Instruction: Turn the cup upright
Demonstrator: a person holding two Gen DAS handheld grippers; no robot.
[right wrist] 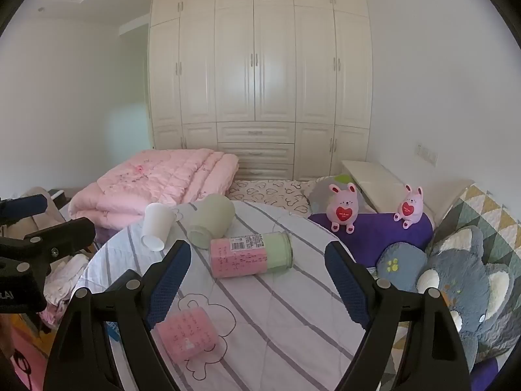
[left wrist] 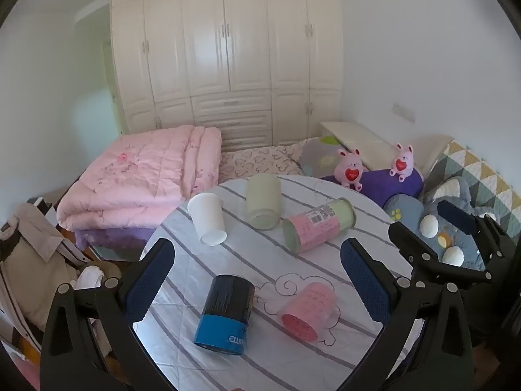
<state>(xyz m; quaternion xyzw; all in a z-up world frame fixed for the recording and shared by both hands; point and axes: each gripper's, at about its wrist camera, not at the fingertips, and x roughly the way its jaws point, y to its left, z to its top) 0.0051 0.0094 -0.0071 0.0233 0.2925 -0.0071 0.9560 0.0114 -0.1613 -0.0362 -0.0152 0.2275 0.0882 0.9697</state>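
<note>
Left wrist view shows the left hand-held gripper [left wrist: 257,280] spread wide, holding nothing, above the desk [left wrist: 325,260], where a black-and-blue cup [left wrist: 226,314] lies sideways. The right hand-held gripper [right wrist: 257,280] likewise gapes empty.

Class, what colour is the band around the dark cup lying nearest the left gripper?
Bright blue band; left wrist view.

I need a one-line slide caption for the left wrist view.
Open left gripper above five cups lying sideways on the striped round table.
</note>
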